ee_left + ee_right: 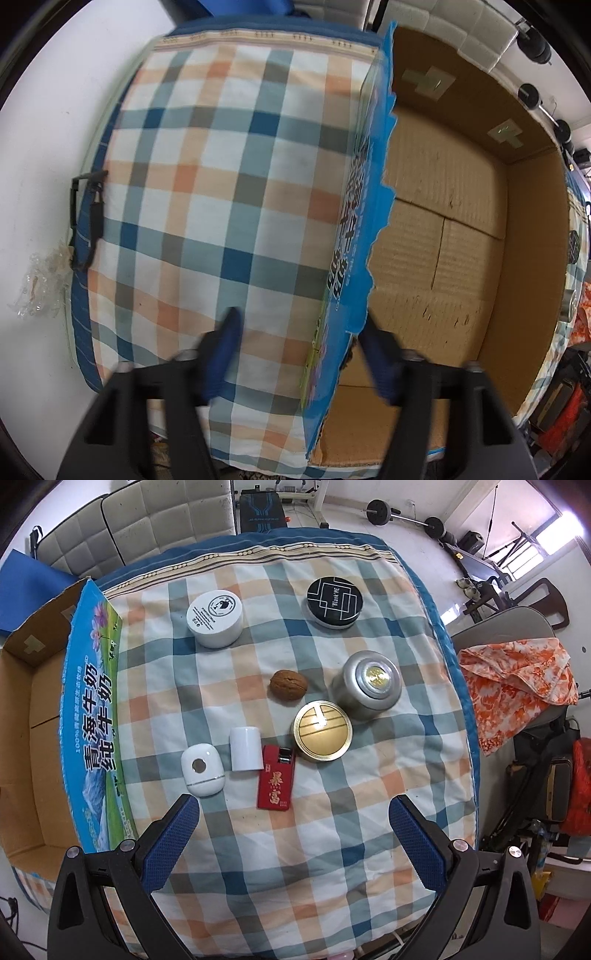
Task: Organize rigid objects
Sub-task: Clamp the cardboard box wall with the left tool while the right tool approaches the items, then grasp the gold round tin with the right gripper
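My left gripper [299,325] points down over the torn blue side wall [354,229] of an empty cardboard box [436,240]. One finger hangs over the checked cloth [221,184], the other inside the box, and neither pad touches the wall. My right gripper [293,805] stands wide open above the cloth, holding nothing. Ahead of it lie a red pack [276,781], a white cylinder [245,748], a white oval device [203,770], a walnut [288,685], a gold-lidded tin [322,731], a silver canister [367,685], a white jar [215,618] and a black tin [334,602].
The box [37,738] stands along the cloth's left edge in the right wrist view. An orange patterned cloth [517,675] drapes a chair to the right. Barbell weights [406,517] and a padded seat [147,520] lie beyond. Crumpled clear plastic [40,284] lies on the white floor.
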Demonstrator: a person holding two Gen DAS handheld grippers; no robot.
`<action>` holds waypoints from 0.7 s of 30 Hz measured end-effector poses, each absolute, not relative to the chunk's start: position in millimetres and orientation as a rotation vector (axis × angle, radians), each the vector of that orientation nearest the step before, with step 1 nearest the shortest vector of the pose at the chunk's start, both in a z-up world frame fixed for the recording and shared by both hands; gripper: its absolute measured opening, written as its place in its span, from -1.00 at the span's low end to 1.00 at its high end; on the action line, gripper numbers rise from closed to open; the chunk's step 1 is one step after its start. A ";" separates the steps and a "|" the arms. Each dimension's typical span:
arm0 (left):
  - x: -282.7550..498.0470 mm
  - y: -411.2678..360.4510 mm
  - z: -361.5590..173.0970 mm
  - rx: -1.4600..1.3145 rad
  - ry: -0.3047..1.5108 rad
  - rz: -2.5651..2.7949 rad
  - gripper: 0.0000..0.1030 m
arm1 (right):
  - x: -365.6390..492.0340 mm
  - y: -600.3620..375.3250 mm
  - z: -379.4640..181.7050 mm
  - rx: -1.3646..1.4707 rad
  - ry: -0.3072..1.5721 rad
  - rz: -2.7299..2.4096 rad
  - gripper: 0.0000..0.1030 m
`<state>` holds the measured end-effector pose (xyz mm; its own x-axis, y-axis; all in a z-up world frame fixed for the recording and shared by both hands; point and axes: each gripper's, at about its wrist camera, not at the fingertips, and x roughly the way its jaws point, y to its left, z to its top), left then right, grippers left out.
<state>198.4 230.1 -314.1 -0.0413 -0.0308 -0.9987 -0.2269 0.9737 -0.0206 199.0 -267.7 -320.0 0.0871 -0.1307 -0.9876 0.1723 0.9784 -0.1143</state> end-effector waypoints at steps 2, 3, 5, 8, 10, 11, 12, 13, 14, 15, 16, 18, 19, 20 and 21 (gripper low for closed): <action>200.4 225.7 -317.5 -0.191 1.623 0.142 -0.24 | 202.8 -265.6 -322.1 0.030 1.468 -0.225 1.00; 201.6 223.5 -319.3 -0.182 1.627 0.135 -0.27 | 205.0 -264.8 -322.9 0.027 1.469 -0.224 1.00; 205.3 220.0 -323.9 -0.174 1.641 0.115 -0.38 | 208.4 -263.6 -325.0 0.023 1.472 -0.223 1.00; 208.8 216.3 -328.5 -0.170 1.652 0.094 -0.76 | 212.0 -265.4 -329.7 0.031 1.482 -0.224 1.00; 210.8 211.9 -329.5 -0.158 1.653 0.072 -0.92 | 214.3 -269.7 -332.7 0.046 1.487 -0.231 1.00; 211.6 209.1 -329.4 -0.135 1.652 0.070 -0.92 | 214.9 -272.0 -333.4 0.052 1.487 -0.236 1.00; 212.2 206.8 -329.3 -0.113 1.651 0.071 -0.92 | 215.9 -274.1 -334.2 0.058 1.486 -0.239 1.00; 212.7 205.4 -329.3 -0.099 1.652 0.069 -0.92 | 217.1 -276.8 -335.3 0.066 1.486 -0.243 1.00; 213.0 206.2 -329.2 -0.102 1.652 0.069 -0.92 | 218.1 -281.9 -336.9 0.084 1.486 -0.253 1.00; 213.3 207.9 -329.0 -0.109 1.652 0.067 -0.92 | 219.5 -285.4 -338.7 0.097 1.486 -0.259 1.00; 213.6 208.9 -329.0 -0.115 1.652 0.066 -0.92 | 220.9 -289.4 -340.8 0.114 1.485 -0.265 1.00; 214.0 210.0 -328.5 -0.114 1.653 0.065 -0.92 | 225.8 -301.7 -347.9 0.161 1.487 -0.286 1.00; 214.4 209.8 -328.3 -0.112 1.652 0.069 -0.92 | 228.3 -305.2 -350.4 0.179 1.488 -0.289 1.00; 214.7 208.8 -328.4 -0.105 1.652 0.071 -0.92 | 232.2 -310.9 -354.0 0.206 1.486 -0.299 1.00; 215.1 208.7 -327.8 -0.100 1.650 0.074 -0.92 | 237.0 -317.6 -358.4 0.226 1.486 -0.321 1.00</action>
